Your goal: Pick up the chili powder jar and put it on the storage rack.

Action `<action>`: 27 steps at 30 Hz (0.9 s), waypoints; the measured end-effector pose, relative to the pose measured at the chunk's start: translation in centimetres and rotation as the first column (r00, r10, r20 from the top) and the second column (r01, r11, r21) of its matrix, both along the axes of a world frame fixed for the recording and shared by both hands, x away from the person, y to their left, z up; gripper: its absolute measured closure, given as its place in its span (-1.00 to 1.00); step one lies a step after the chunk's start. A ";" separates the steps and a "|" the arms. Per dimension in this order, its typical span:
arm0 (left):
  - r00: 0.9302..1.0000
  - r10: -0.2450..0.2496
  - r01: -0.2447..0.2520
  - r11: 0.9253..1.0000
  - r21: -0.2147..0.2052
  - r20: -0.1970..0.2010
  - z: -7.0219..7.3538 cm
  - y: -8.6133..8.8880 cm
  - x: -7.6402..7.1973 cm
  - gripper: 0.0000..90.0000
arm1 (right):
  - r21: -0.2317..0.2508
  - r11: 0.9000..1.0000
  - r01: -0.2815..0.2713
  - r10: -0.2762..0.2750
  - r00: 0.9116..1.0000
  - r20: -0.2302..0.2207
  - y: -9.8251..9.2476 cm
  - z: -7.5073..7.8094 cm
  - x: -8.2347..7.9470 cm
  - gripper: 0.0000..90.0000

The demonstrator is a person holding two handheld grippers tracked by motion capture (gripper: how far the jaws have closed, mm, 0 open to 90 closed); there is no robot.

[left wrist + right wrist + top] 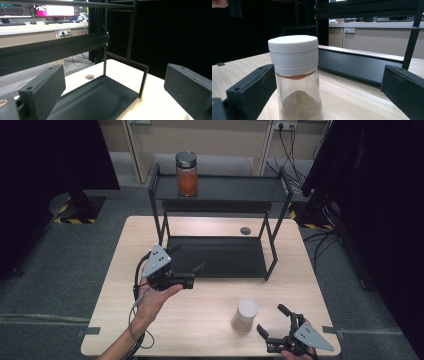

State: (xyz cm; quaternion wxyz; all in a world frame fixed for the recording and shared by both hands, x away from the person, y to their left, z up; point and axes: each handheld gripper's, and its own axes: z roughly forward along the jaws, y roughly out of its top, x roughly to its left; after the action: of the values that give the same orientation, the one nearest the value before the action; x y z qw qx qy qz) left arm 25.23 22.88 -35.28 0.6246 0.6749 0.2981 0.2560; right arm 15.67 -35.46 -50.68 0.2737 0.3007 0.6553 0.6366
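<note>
Spanning most of the picture, the wooden counter [210, 320] carries a black two-tier shelf rack [220, 255] at its far side, with an orange-filled jar [187, 174] on the top tier. Near the front edge stands the white-capped shaker [244, 316], upright, just beside the right gripper [274, 322], whose fingers gape wide, holding nothing. By the rack's lower tray, the left gripper [189, 264] is likewise spread and empty.

The light wooden tabletop [200, 320] carries a black two-tier rack [220, 255] at its rear and a white-capped jar [245, 316] near its front edge.
</note>
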 end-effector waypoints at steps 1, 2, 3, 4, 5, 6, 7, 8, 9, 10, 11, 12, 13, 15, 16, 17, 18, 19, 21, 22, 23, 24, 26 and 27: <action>1.000 -0.002 0.002 1.000 0.001 0.000 -0.1 0.0 -0.2 -0.93 | 0.000 1.000 -0.001 0.001 1.000 0.001 0.0 0.0 0.0 -0.99; 1.000 -0.005 0.005 1.000 0.005 0.002 -0.3 0.0 -0.3 -0.93 | 0.000 1.000 -0.001 0.001 1.000 0.001 0.0 0.0 0.0 -0.99; 1.000 -0.007 0.007 1.000 0.007 0.000 -0.5 0.1 -0.5 -0.93 | 0.001 1.000 -0.001 0.001 1.000 0.001 0.0 0.0 0.0 -0.99; 1.000 -0.009 0.009 1.000 0.007 -0.002 -0.7 0.2 -0.7 -0.93 | 0.001 1.000 0.001 -0.001 1.000 0.001 0.0 0.0 0.0 -0.99; 1.000 -0.010 0.010 1.000 0.006 -0.004 -0.9 0.2 -0.8 -0.93 | 0.001 1.000 0.001 -0.001 1.000 0.002 0.0 0.0 0.0 -0.99; 1.000 -0.011 0.011 1.000 0.005 -0.006 -1.1 0.3 -0.9 -0.93 | 0.002 1.000 0.001 -0.001 1.000 0.001 0.0 0.0 -0.1 -0.99; 1.000 -0.013 0.013 1.000 0.006 -0.009 -1.3 0.4 -1.1 -0.93 | 0.003 1.000 0.001 -0.001 1.000 0.001 0.0 0.0 -0.1 -0.99; 1.000 -0.013 0.013 1.000 0.004 -0.012 -1.6 0.4 -1.2 -0.93 | 0.003 1.000 0.001 -0.001 1.000 0.002 0.0 0.0 -0.1 -0.99; 1.000 -0.013 0.013 1.000 0.001 -0.014 -1.8 0.5 -1.4 -0.93 | 0.003 1.000 0.001 -0.001 1.000 0.001 0.0 0.0 -0.1 -0.99; 1.000 -0.013 0.013 1.000 -0.001 -0.015 -1.9 0.6 -1.5 -0.93 | 0.003 1.000 0.001 -0.001 1.000 0.001 0.0 0.0 -0.1 -0.99; 1.000 -0.014 0.014 1.000 -0.004 -0.016 -2.1 0.6 -1.6 -0.93 | 0.003 1.000 0.001 -0.001 1.000 0.001 0.0 0.0 -0.1 -0.99; 1.000 -0.014 0.014 1.000 -0.007 -0.017 -2.4 0.7 -1.7 -0.93 | 0.002 1.000 0.001 -0.001 1.000 0.001 0.0 0.0 -0.1 -0.99; 1.000 -0.014 0.014 1.000 -0.007 -0.016 -2.6 0.7 -1.9 -0.93 | 0.002 1.000 0.000 0.000 1.000 0.001 0.0 0.0 -0.1 -0.99; 1.000 -0.011 0.011 1.000 -0.004 -0.015 -3.1 0.7 -2.1 -0.93 | 0.002 1.000 0.000 0.000 1.000 0.002 0.0 0.0 -0.1 -0.99; 1.000 -0.012 0.012 1.000 -0.002 -0.017 -3.4 0.8 -2.2 -0.93 | 0.002 1.000 0.000 0.000 1.000 0.002 0.0 0.0 -0.1 -0.99; 1.000 -0.013 0.012 1.000 -0.003 -0.019 -3.7 0.8 -2.3 -0.93 | 0.002 1.000 0.000 0.000 1.000 0.002 0.0 0.0 -0.1 -0.99; 1.000 -0.013 0.013 1.000 -0.005 -0.022 -3.9 0.8 -2.3 -0.93 | 0.001 1.000 0.001 -0.001 1.000 0.003 0.0 0.0 -0.1 -0.99; 1.000 -0.012 0.012 1.000 -0.006 -0.024 -4.3 0.8 -2.4 -0.93 | 0.002 1.000 0.001 -0.001 1.000 0.004 0.0 0.0 -0.1 -0.99; 1.000 -0.013 0.013 1.000 -0.009 -0.023 -4.8 0.9 -2.6 -0.93 | 0.002 1.000 0.001 -0.001 1.000 0.002 0.0 0.0 -0.1 -0.99; 1.000 -0.016 0.016 1.000 -0.015 -0.023 -5.0 0.9 -2.6 -0.93 | 0.002 1.000 0.001 -0.001 1.000 0.002 0.0 0.0 -0.1 -0.99; 1.000 -0.022 0.021 1.000 -0.023 -0.022 -5.3 1.0 -2.6 -0.93 | 0.001 1.000 0.001 -0.001 1.000 0.002 0.0 0.0 -0.1 -0.99; 0.999 -0.023 0.022 0.999 -0.024 -0.024 -5.5 1.0 -2.7 -0.93 | 0.001 1.000 0.001 -0.001 1.000 0.003 0.1 0.0 -0.1 -0.99; 0.999 -0.023 0.023 0.999 -0.030 -0.025 -5.9 1.0 -2.9 -0.93 | 0.002 1.000 0.001 -0.001 1.000 0.002 0.1 0.0 -0.1 -0.99; 0.999 -0.023 0.022 0.999 -0.029 -0.023 -6.0 1.0 -3.0 -0.93 | 0.002 1.000 0.001 -0.001 1.000 0.002 0.0 0.0 -0.1 -0.99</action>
State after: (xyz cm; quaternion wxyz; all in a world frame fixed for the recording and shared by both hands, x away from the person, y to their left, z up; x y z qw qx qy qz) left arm 22.22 23.89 -41.32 0.6335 0.6721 0.3015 0.2367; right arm 15.56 -35.41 -50.67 0.2742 0.3007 0.6543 0.6374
